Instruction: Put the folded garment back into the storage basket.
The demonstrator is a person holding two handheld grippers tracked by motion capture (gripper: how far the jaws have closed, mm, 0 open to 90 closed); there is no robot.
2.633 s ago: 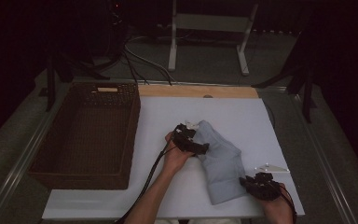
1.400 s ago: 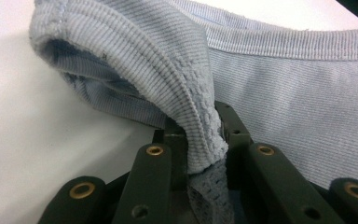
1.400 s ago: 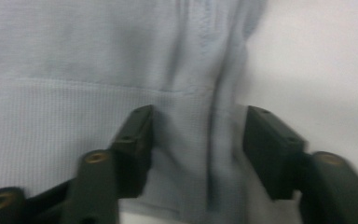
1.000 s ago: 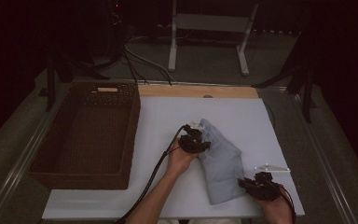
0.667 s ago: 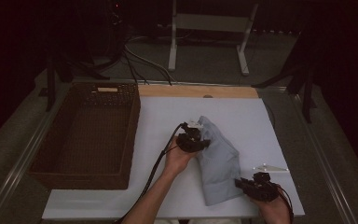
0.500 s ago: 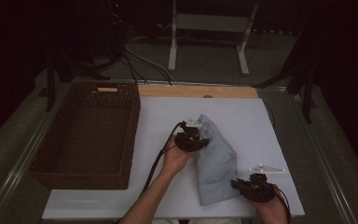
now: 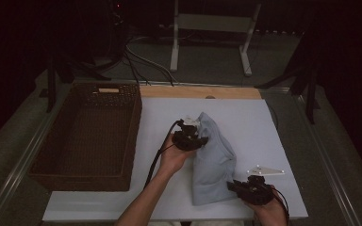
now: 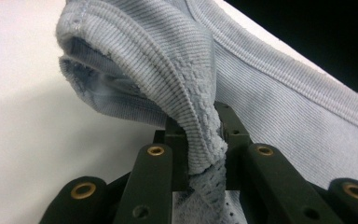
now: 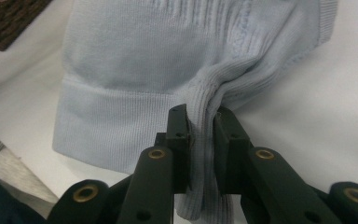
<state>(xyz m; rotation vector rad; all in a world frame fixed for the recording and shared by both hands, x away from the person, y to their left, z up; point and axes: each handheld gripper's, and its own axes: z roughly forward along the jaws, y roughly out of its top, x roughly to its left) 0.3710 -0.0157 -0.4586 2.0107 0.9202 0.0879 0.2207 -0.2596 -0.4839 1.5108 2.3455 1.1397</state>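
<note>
Both grippers are pinching the pale blue garment: left gripper at its far end mid-table, right gripper at its hem near table's front-right corner. Person is prob. folding it; should be keeping both pinches firm, lifting evenly so fabric isn't bunching.

- Looks like a lab / recording setup, not a home.
- White worktop w/ metal rails along both sides, plain wood strip at far edge.
- Room dark all round; light falls on the worktop alone.
- Behind: white metal stand w/ two legs on grey floor, black cables trailing across it, dark tripod-type legs left & right.
- Small red indicator light at top, some equipment in the dark.
- Props sparse: brown wicker basket on the left, nothing domestic around it.
</note>
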